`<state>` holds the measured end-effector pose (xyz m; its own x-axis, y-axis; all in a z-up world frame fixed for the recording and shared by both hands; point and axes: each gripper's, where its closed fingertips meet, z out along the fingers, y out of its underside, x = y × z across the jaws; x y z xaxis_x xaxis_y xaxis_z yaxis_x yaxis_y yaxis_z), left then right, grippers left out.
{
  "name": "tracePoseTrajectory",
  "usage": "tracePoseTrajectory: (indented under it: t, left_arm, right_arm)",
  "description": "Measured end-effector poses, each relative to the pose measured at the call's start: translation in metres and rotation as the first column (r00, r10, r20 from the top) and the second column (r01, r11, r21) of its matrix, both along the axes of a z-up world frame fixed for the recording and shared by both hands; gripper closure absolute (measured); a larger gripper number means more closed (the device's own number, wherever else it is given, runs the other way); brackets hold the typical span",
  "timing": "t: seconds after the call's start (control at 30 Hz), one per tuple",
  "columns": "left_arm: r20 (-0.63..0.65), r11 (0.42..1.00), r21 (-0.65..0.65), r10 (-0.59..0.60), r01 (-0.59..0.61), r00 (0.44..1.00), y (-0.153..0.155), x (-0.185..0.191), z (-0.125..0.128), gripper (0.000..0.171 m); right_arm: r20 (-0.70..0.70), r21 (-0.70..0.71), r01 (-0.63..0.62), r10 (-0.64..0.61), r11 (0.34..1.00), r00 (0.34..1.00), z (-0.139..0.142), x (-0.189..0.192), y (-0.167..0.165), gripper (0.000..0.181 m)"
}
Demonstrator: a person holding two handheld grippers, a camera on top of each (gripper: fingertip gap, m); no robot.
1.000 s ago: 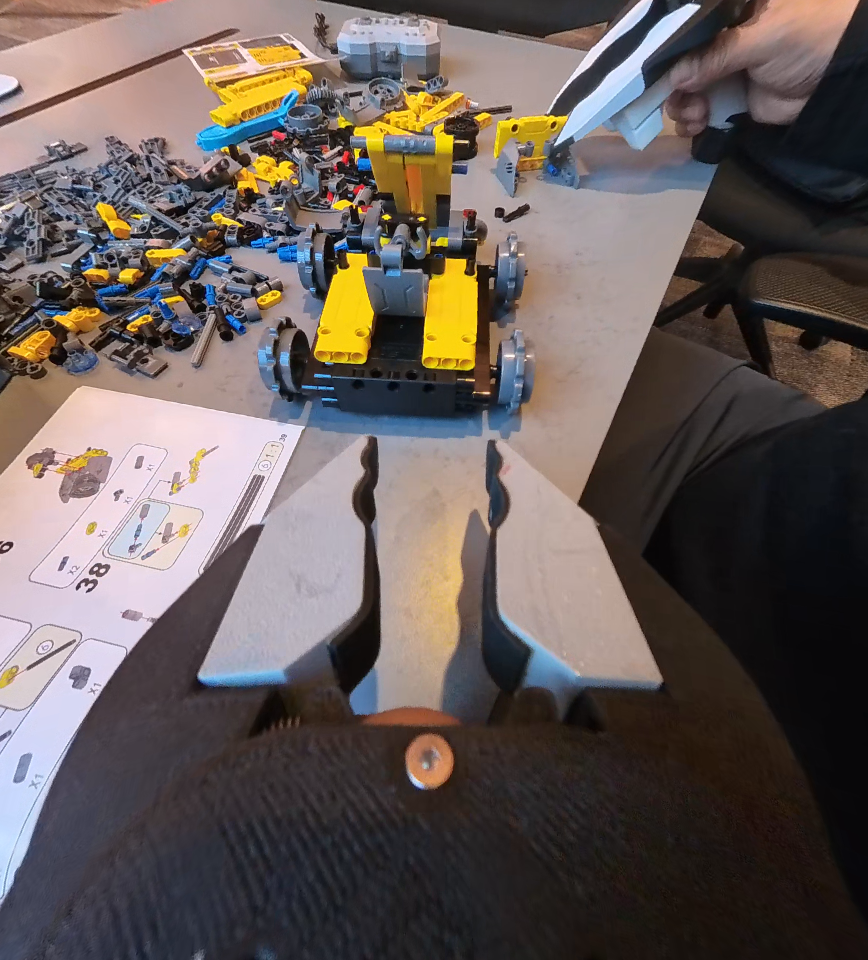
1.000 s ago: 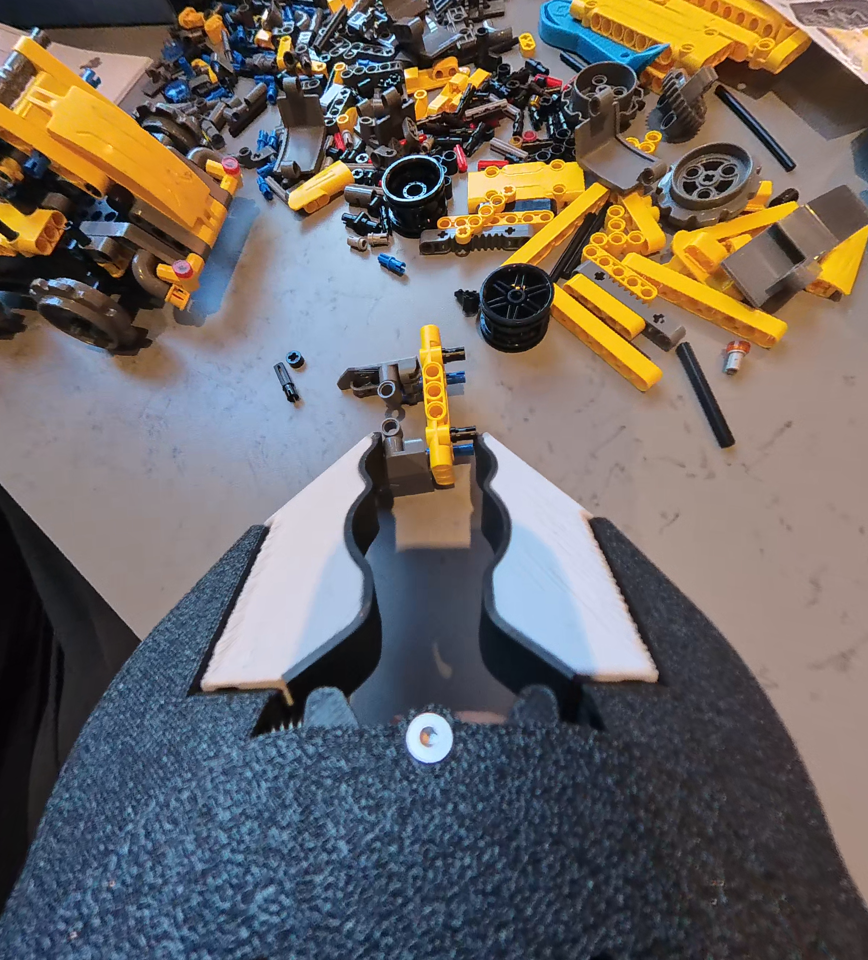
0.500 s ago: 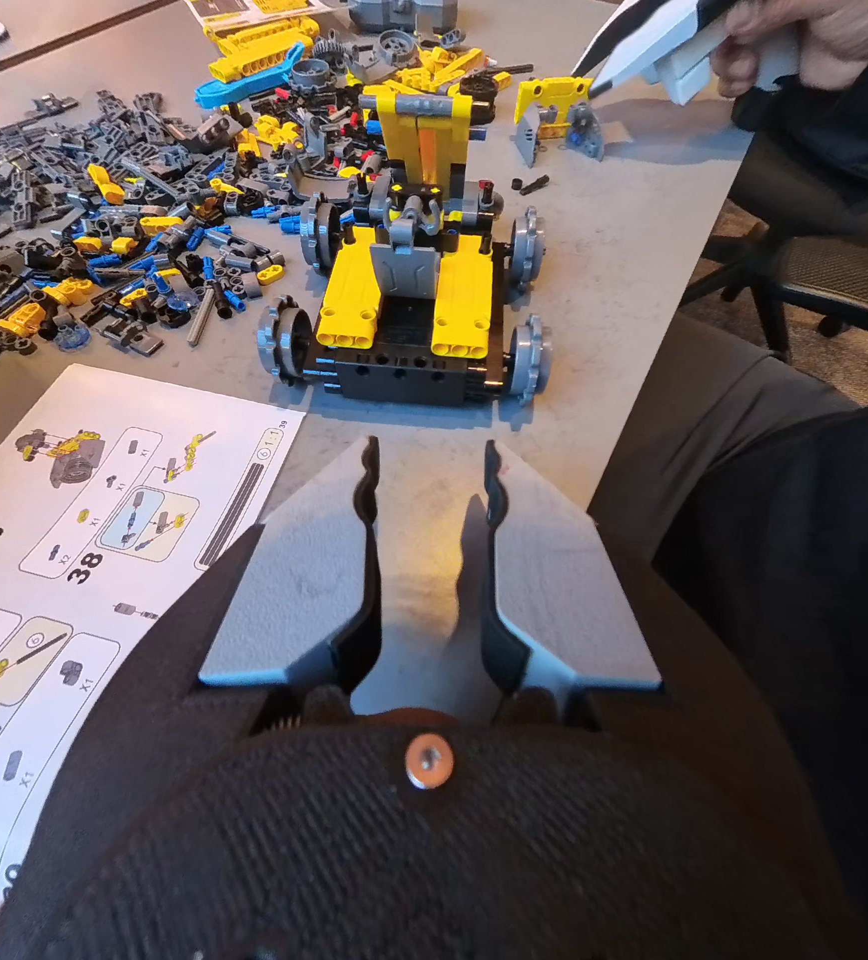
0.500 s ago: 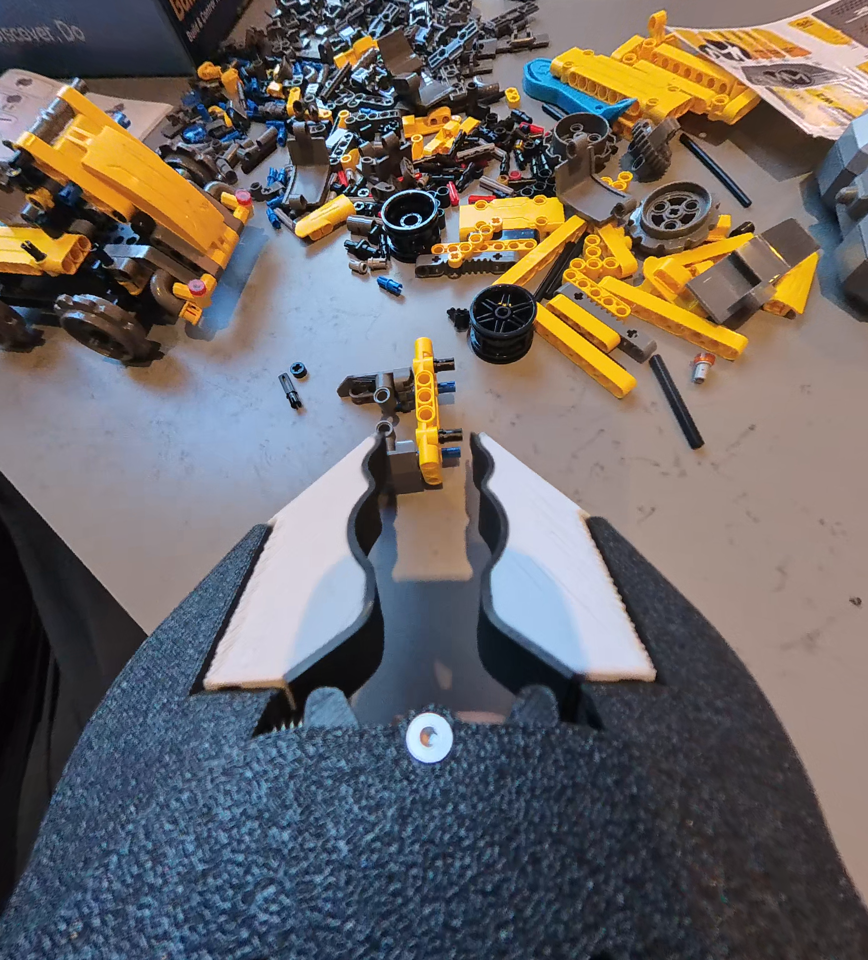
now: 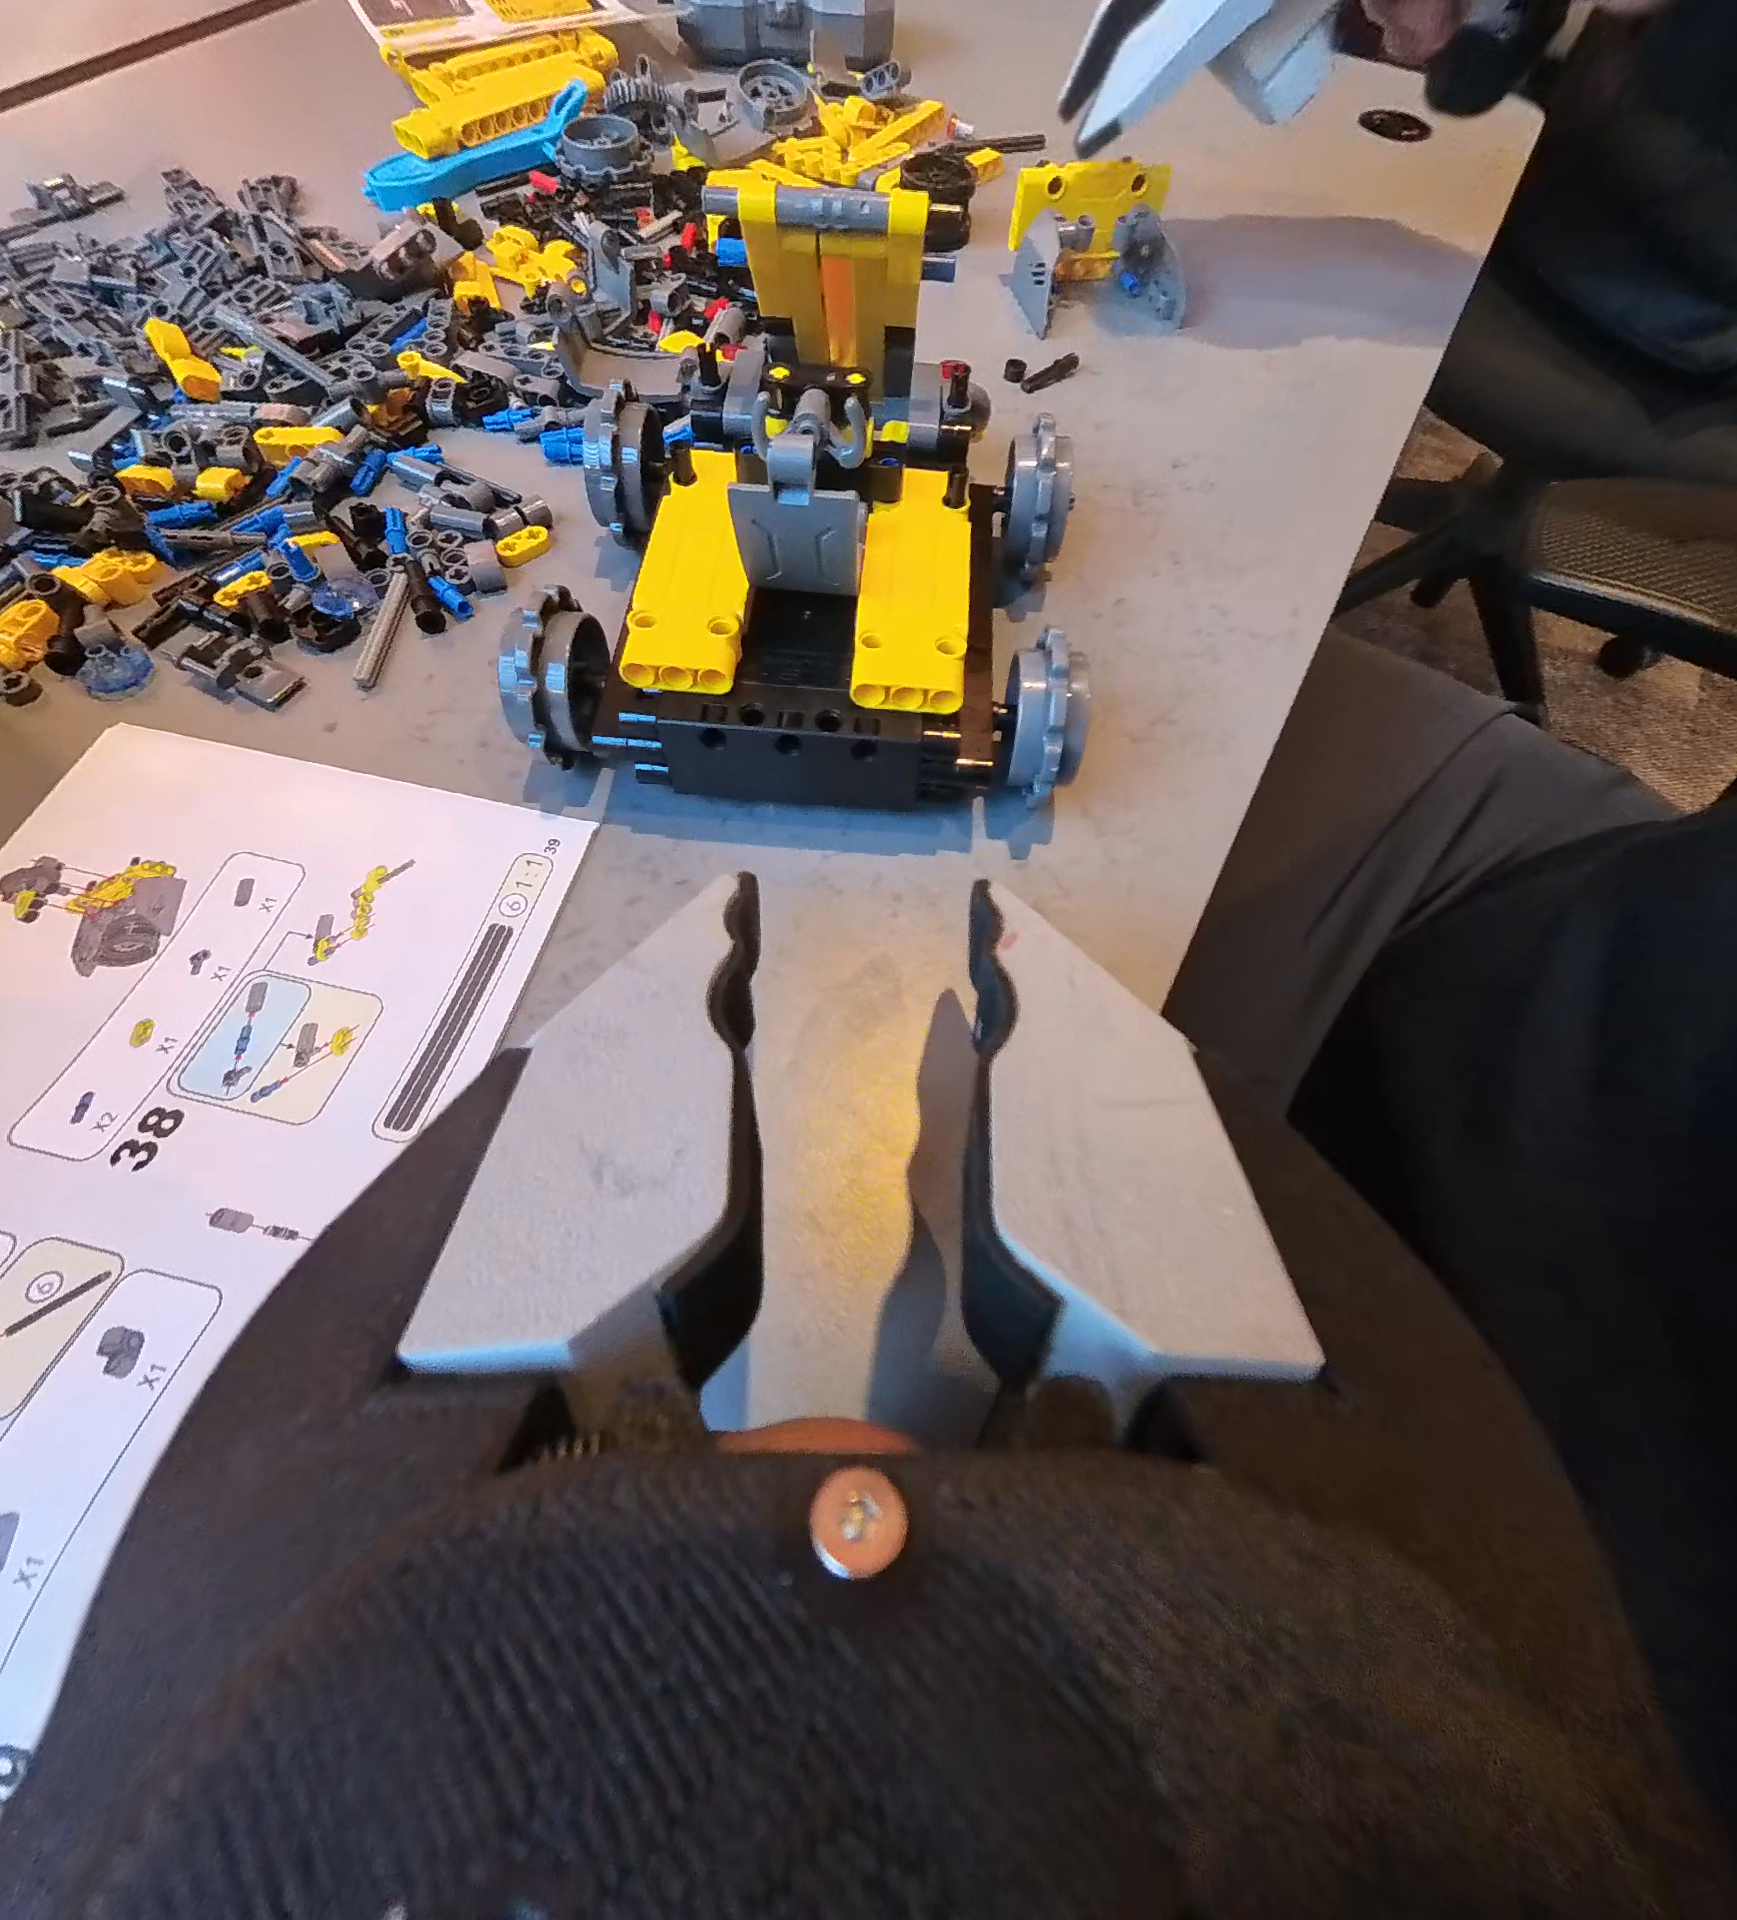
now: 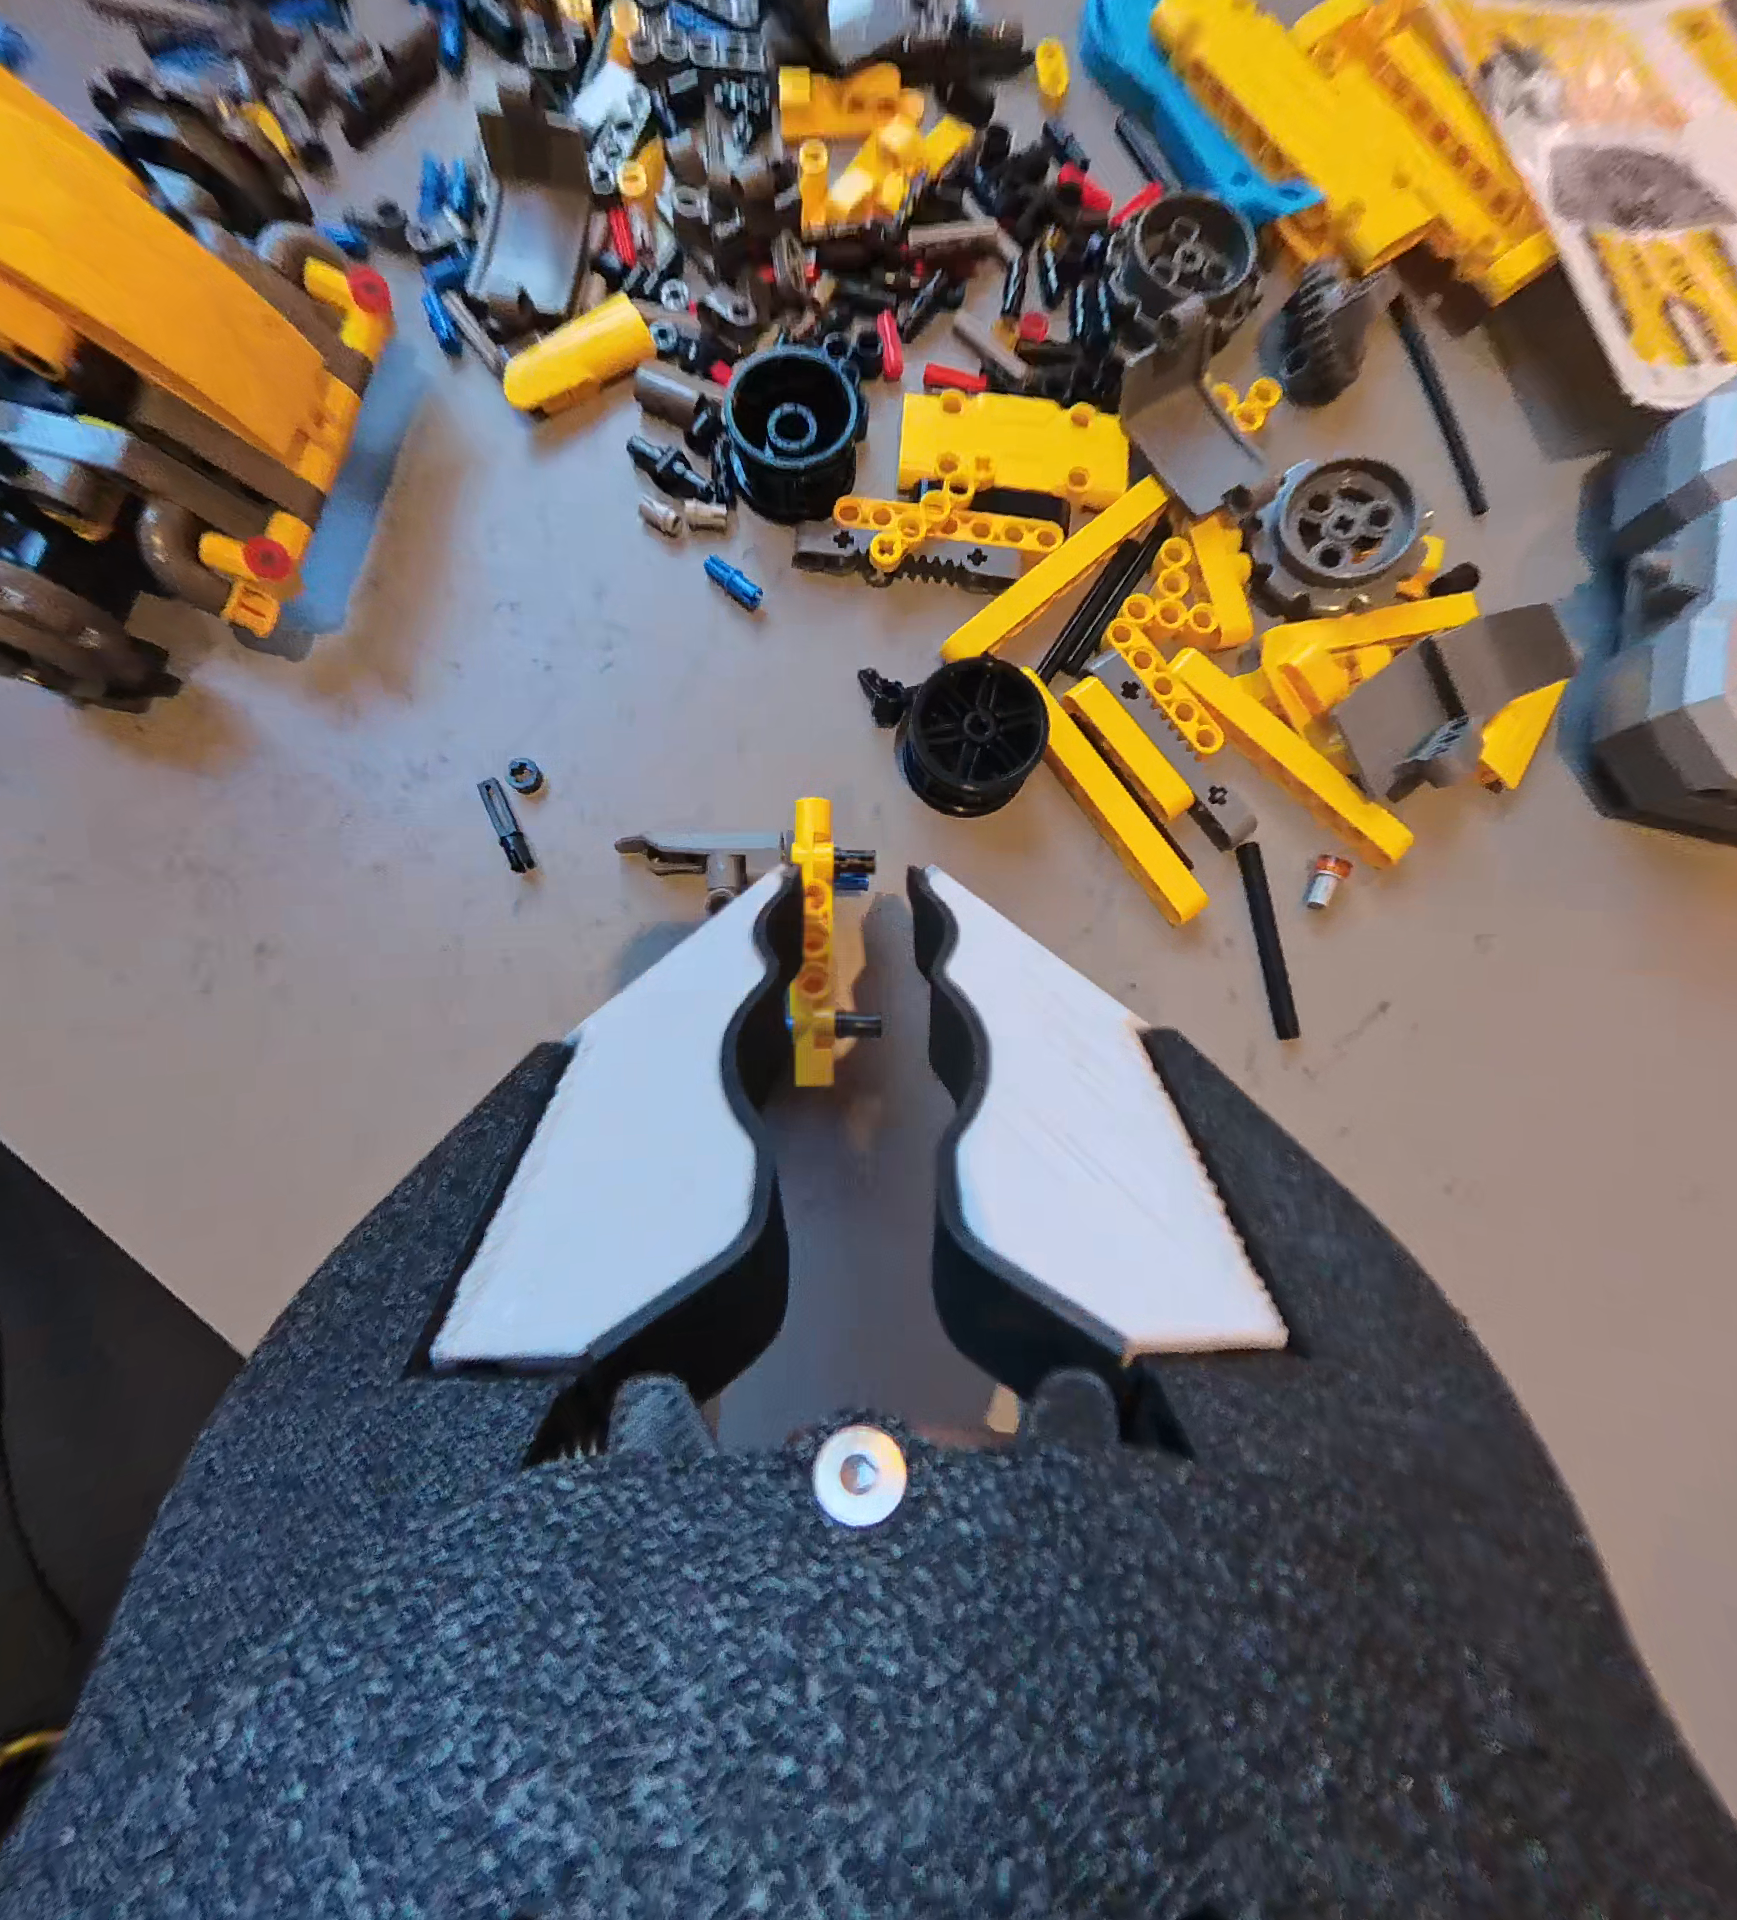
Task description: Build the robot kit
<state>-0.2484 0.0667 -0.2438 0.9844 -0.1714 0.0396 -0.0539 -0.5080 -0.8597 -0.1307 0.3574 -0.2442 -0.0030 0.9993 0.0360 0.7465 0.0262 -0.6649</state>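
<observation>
My right gripper is open with a narrow gap. It straddles a small yellow-and-grey brick assembly that stands on the grey table. The yellow beam lies against the left finger, with a gap to the right finger. The same assembly and the right gripper show at the top right of the left wrist view. My left gripper is open and empty above the table's near edge. It sits just behind a yellow-and-black wheeled vehicle.
Loose bricks lie in a pile left of the vehicle and also ahead of the right gripper. An instruction booklet lies at the left. A grey block and black wheels are nearby. A person's legs and a chair are on the right. Some 30 centimeters of space lies between my two pairs of fingers. The left gripper is farther from the grey block, some 50 centimeters, than the right, some 20 centimeters.
My right gripper has moved down and forward over the small assembly, and its fingers have narrowed. My left gripper has edged closer to the vehicle and stays open.
</observation>
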Motion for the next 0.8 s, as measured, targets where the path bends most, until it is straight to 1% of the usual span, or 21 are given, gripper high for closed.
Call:
tracePoseTrajectory:
  t: [0.07,0.17,0.2,0.27,0.37,0.5,0.53,0.6,0.8]
  left_arm:
    - [0.009,1.0,-0.002,-0.003,0.003,1.0,-0.001,0.0,0.0,0.133]
    - [0.033,0.999,-0.028,-0.016,0.017,0.999,-0.002,0.001,-0.004,0.132]
    - [0.04,0.999,-0.037,-0.018,0.019,0.999,-0.003,0.002,-0.005,0.132]
    - [0.046,0.999,-0.035,-0.022,0.023,0.999,-0.003,0.002,-0.005,0.132]
    - [0.049,0.999,-0.031,-0.023,0.025,0.999,-0.003,0.002,-0.004,0.132]
    - [0.056,0.999,-0.032,-0.025,0.027,0.998,-0.003,0.002,-0.004,0.132]
    - [0.058,0.999,-0.031,-0.025,0.027,0.998,-0.003,0.002,-0.004,0.132]
    - [0.06,0.999,-0.031,-0.024,0.026,0.998,-0.003,0.002,-0.004,0.132]
    - [0.059,0.999,-0.04,-0.022,0.025,0.998,-0.003,0.002,-0.006,0.132]
  right_arm:
    - [0.036,-0.029,-0.02,0.021,0.999,0.999,-0.004,-0.004,-0.002,0.169]
    - [0.06,-0.088,-0.023,0.028,0.996,0.998,-0.005,-0.007,-0.003,0.169]
    - [0.065,-0.109,-0.026,0.034,0.994,0.997,-0.005,-0.008,-0.005,0.168]
    - [0.07,-0.132,-0.027,0.037,0.991,0.997,-0.003,-0.009,-0.006,0.159]
    - [0.07,-0.134,-0.036,0.045,0.99,0.997,-0.001,-0.011,-0.008,0.16]
    - [0.131,-0.133,-0.047,0.064,0.99,0.989,-0.013,-0.005,-0.01,0.16]
    - [0.144,-0.137,-0.054,0.074,0.989,0.987,-0.016,-0.003,-0.012,0.161]
    - [0.152,-0.136,-0.069,0.09,0.988,0.984,-0.02,-0.002,-0.015,0.174]
    - [0.135,-0.192,-0.072,0.099,0.979,0.986,-0.015,0.002,-0.023,0.174]
